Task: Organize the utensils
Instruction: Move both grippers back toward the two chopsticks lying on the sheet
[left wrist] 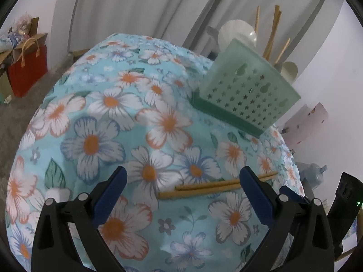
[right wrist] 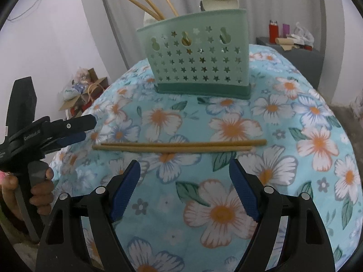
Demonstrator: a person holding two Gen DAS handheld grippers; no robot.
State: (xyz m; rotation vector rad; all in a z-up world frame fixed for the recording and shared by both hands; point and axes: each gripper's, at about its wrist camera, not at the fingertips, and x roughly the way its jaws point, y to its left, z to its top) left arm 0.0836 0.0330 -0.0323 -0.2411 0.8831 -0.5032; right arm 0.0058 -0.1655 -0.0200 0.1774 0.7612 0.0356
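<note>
Floral cloth [right wrist: 295, 117], pale blue with white and orange flowers, covers the counter, with grey curtains behind. Two wooden chopsticks [right wrist: 179, 146] lie side by side on the cloth, touching along their length, in front of a mint-green utensil holder [right wrist: 199, 65] pierced with star holes. The holder stands upright on a darker green base; about four more chopsticks [right wrist: 145, 4] lean out of it, along with one pale spoon [right wrist: 221, 0]. The right claw [right wrist: 185, 176] hovers just short of the loose pair, jaws apart and empty. The left claw [left wrist: 182, 189] has its jaws wide apart too, empty, with one end of the pair hidden behind its right finger [left wrist: 256, 195]. One red gift bag [left wrist: 28, 72] sits on the floor.
</note>
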